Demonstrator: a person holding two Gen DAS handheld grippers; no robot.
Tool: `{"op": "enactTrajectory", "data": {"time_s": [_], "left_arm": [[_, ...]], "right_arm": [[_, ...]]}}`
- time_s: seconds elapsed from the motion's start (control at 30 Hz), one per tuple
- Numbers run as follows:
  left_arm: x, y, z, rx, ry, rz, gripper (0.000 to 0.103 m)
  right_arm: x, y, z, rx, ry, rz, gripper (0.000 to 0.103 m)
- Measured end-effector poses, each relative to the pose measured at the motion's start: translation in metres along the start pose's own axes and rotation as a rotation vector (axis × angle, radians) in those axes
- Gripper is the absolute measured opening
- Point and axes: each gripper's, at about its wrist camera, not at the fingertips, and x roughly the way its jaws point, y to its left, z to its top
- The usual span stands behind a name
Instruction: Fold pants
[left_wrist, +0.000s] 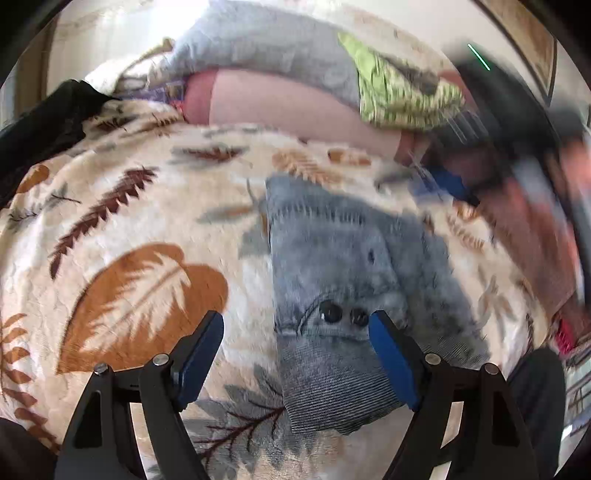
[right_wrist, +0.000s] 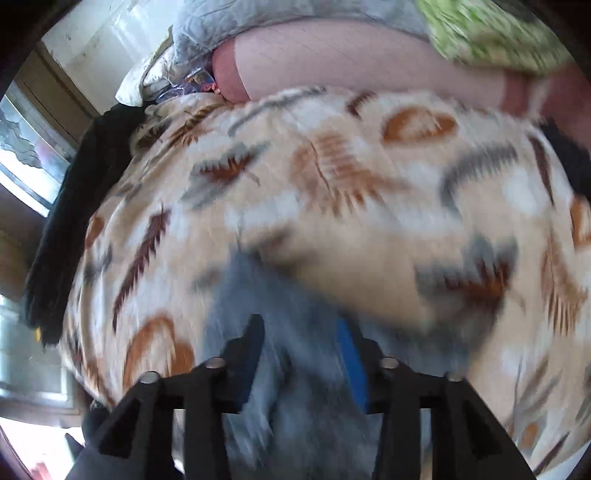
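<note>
Left wrist view showed the left gripper (left_wrist: 295, 332) spread wide with nothing between its blue pads, low in the frame over the grey pants (left_wrist: 332, 266), which lay bunched at centre on the leaf-patterned blanket (left_wrist: 129, 221). Right wrist view, blurred, had the right gripper (right_wrist: 301, 339) at bottom centre, its fingers clenched around a fold of the pants (right_wrist: 258, 295).
</note>
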Motion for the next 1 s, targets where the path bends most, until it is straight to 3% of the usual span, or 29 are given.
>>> {"op": "enactTrajectory", "data": {"time_s": [0.13,0.2,0.23,0.37,0.47,0.53,0.57,0.6,0.77,0.87,0.93,1.0], "left_arm": [[-0.006,0.012,0.005,-0.068,-0.033,0.009,0.082],[0.016,0.012,0.002,-0.055,0.086,0.044,0.082],[0.029,0.009,-0.004,-0.028,0.156,0.053,0.082],[0.008,0.005,0.004,-0.017,0.09,0.07,0.082],[-0.007,0.008,0.01,-0.032,0.053,0.063,0.082],[0.006,0.01,0.007,-0.044,0.146,0.051,0.083],[0.018,0.01,0.004,-0.034,0.215,0.048,0.083],[0.02,0.01,0.002,-0.032,0.23,0.053,0.083],[-0.008,0.002,0.016,-0.048,0.115,0.023,0.083],[0.005,-0.013,0.012,0.023,0.165,0.019,0.083],[0.025,-0.02,0.0,0.069,0.241,0.047,0.083],[0.025,-0.02,-0.002,0.06,0.215,0.039,0.084]], "right_arm": [[0.001,-0.04,-0.067,0.089,0.012,0.076,0.049],[0.03,-0.054,-0.091,0.076,0.091,0.019,0.053],[0.03,-0.059,-0.095,0.073,0.062,0.03,0.053],[-0.007,-0.052,-0.101,0.069,-0.049,0.083,0.053],[-0.015,-0.051,-0.115,0.055,-0.093,0.104,0.072],[0.02,-0.058,-0.125,0.055,0.025,0.041,0.075],[0.018,-0.061,-0.126,0.062,-0.005,0.058,0.075],[0.011,-0.062,-0.123,0.066,-0.007,0.078,0.075],[-0.03,-0.069,-0.081,0.132,-0.114,0.207,0.075],[-0.028,-0.068,-0.043,0.168,-0.13,0.361,0.075],[-0.01,-0.065,-0.02,0.21,-0.101,0.481,0.075],[0.018,-0.068,-0.005,0.235,-0.061,0.477,0.075]]}}
